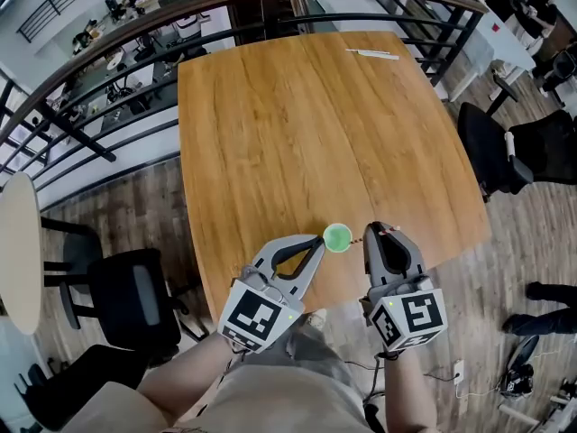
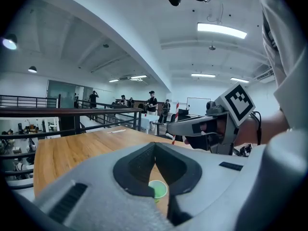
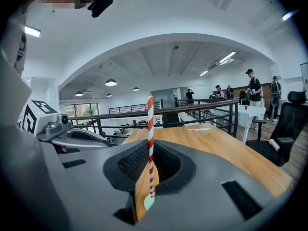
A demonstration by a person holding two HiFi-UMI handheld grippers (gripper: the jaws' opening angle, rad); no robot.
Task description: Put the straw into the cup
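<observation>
**While the red-and-white striped paper straw hangs over the small green plastic cup, aim true**

Your right tool pinches the straw. Your left tool, tips together and empty, hovers by the cup. I'd judge lowering it straight in comes next. Only the right gripper view shows the straw's length.

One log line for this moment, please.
right gripper: shut on straw, upright | straw's lower end: at cup mouth | left gripper: shut, empty, beside cup
</observation>
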